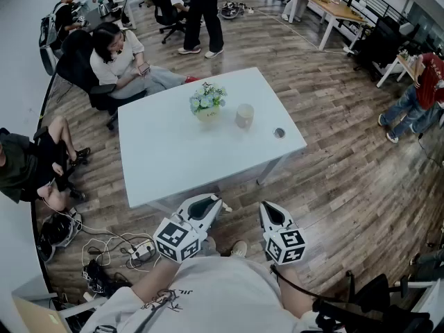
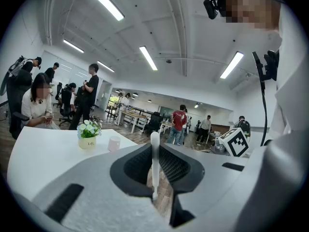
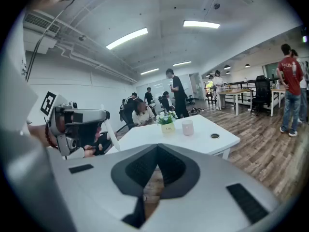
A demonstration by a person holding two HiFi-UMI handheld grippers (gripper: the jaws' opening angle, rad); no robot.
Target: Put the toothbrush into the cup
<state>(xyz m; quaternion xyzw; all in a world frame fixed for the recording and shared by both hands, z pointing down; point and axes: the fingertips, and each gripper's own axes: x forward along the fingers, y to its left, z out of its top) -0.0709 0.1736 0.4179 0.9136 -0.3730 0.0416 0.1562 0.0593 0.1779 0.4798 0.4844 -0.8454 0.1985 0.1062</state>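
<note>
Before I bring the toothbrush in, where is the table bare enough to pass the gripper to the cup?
The table is bare across its near half, from front edge to flower pot; the left gripper with the toothbrush should pass there. The strip between cup and cable hole is free too. Tightest spot: the gap between pot and cup.

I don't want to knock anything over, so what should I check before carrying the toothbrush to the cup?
1. Toothbrush clamped in left hand-held gripper: ok.
2. Right hand-held gripper shut and empty: ok.
3. Cup upright on table, mouth open: ok.
4. Flower pot apart from cup: ok, though close beside it.
5. Toothbrush over cup: not ok; both hand-held grippers are short of the table's near edge.
6. Which toothbrush end points forward: cannot tell.
</note>
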